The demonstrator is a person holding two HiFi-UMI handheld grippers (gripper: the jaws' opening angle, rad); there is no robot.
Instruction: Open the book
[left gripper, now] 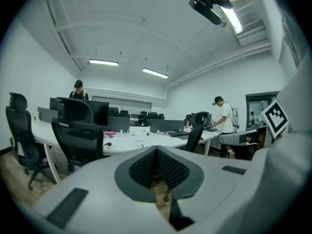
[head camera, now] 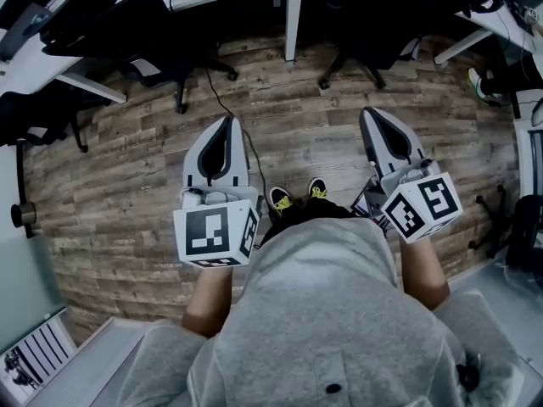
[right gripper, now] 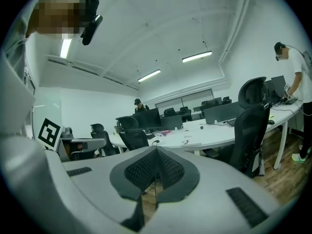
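Book shows in no view; the striped thing (head camera: 34, 356) at lower left might be it, I cannot tell. Your left gripper (head camera: 227, 121) and right gripper (head camera: 371, 113) hang over the floor (head camera: 127, 227), jaws clenched on nothing. If you arrive like this, you would push the cover, not lift it. No container shows.

There are two grippers, a left gripper (head camera: 226, 121) and a right gripper (head camera: 372, 114), two marker cubes (head camera: 216, 236), two shoes (head camera: 280, 198) with yellow laces, two people standing by the desks, one in dark clothes (left gripper: 78, 90) and one in a white shirt (left gripper: 225, 118), and three lit ceiling strip lights (left gripper: 103, 62).
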